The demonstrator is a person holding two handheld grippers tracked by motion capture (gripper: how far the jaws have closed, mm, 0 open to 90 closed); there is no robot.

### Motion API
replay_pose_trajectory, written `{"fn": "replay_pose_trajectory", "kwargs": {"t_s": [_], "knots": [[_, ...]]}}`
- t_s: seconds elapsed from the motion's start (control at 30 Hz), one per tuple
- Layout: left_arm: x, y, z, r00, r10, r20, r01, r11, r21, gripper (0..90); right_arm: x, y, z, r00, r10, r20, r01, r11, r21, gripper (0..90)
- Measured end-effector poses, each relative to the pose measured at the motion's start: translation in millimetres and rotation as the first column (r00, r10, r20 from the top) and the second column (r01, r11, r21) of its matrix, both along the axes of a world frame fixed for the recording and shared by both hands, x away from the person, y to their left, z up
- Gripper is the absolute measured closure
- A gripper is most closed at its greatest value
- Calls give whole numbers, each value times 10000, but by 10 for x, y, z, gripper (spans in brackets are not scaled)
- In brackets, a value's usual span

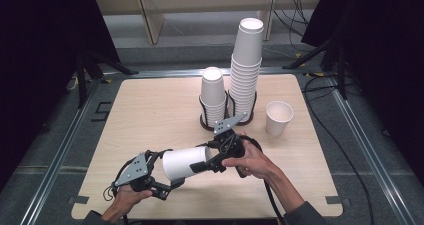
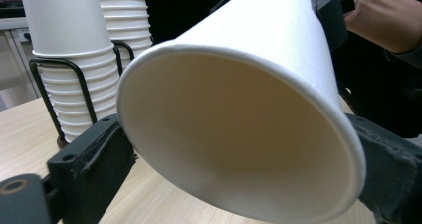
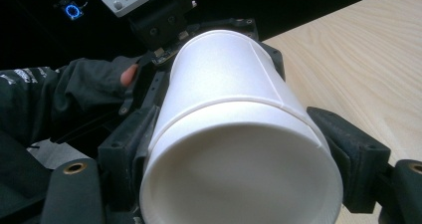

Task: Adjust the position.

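While slung sideways over table [image 1: 150, 110] at 6 o'clock — paper cup [image 1: 185, 162] pinched mouth-end by left gripper [image 1: 167, 177], base-end by right gripper [image 1: 204, 165].
Likely light, thin-walled, crushable — grip gently at stiffer rim or base.

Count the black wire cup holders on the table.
2: the left holder carries the shorter stack; the right holder, beside it, carries the taller stack. None seems hidden.
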State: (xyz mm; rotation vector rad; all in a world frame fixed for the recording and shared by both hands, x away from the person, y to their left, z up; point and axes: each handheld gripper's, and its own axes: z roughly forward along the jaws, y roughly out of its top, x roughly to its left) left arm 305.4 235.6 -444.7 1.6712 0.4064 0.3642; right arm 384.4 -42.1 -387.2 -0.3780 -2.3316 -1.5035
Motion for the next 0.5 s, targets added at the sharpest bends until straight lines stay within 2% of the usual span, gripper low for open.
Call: {"fn": "replay_pose_trajectory", "kwargs": {"t_s": [0.1,0.37,0.47,0.5], "knots": [[3,10,7,9999,-112,9,112,9999,-64,81,26,-13,-14,9999,116,112,-118,9998,184,248],[2,14,23,9993,-370,41,370,9992,-142,116,55,-67,-34,9988,252,-411,-239,9992,321,244],[-4,18,26,9990,-443,74,443,9990,-58,121,66,-68,-53,9987,340,-372,-327,9989,344,243],[-2,18,25,9988,-476,65,476,9988,-76,121,65,-69,-56,9980,380,-501,-364,9988,324,245]]}}
